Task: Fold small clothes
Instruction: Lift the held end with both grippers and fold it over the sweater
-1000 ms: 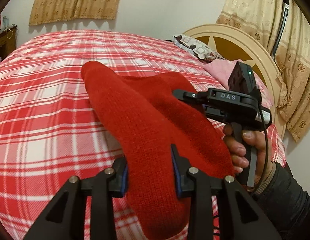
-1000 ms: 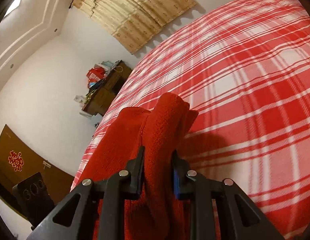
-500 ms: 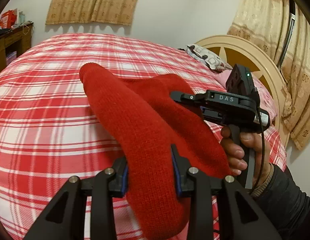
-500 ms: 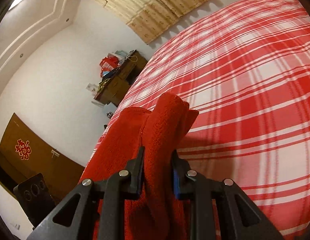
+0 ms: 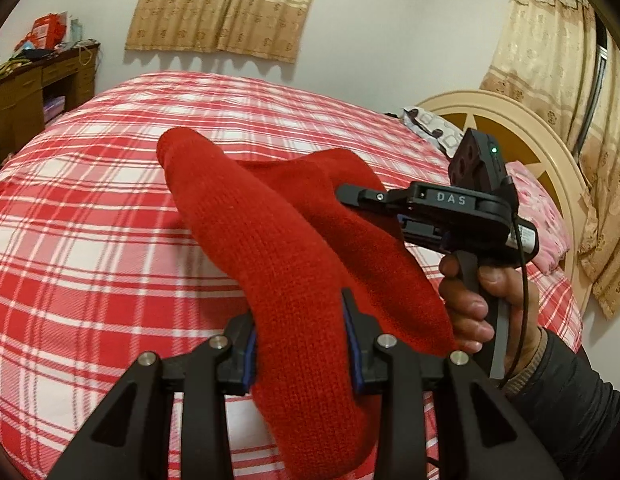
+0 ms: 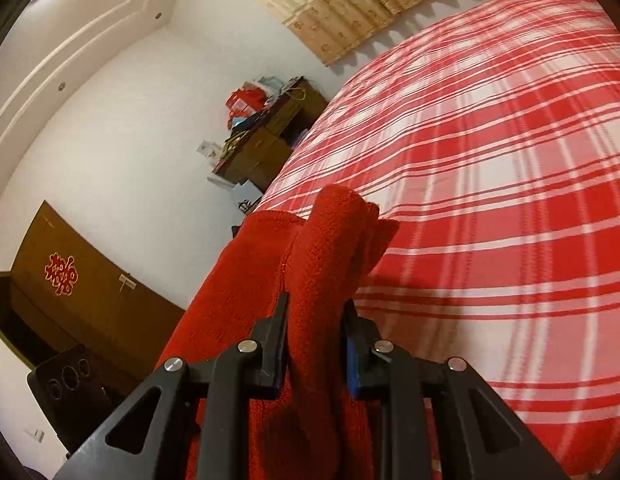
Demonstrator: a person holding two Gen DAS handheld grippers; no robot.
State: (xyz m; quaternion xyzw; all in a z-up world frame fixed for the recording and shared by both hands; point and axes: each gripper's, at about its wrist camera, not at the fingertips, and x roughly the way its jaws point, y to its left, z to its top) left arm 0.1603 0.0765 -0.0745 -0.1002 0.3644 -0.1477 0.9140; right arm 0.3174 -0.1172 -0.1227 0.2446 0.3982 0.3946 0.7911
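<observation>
A red knitted garment (image 5: 278, 248) hangs in the air above the bed (image 5: 90, 220), stretched between the two grippers and clear of the red-and-white plaid cover; one rounded end of it juts up toward the far side of the bed, and I cannot tell what kind of garment it is. The left gripper (image 5: 300, 340) has its blue-padded fingers closed on a thick band of the knit, the cloth bulging out above and drooping below them; the right gripper (image 6: 315, 340) pinches a bunched fold of the same garment, its pads pressed tight against the wool, and the fold stands up past the fingertips. In the left wrist view the right gripper (image 5: 349, 194) shows from the side, its tip buried in the cloth, with a person's hand (image 5: 481, 300) wrapped round its handle and a dark sleeve (image 5: 569, 412) behind it. At the head of the bed, by the cream headboard (image 5: 509, 120), lie a pink pillow (image 5: 537, 208) and a patterned one (image 5: 429, 128); a wooden desk (image 5: 26, 92) piled with clutter stands off the far left corner of the bed; beige curtains (image 5: 226, 4) hang on the wall beyond.
</observation>
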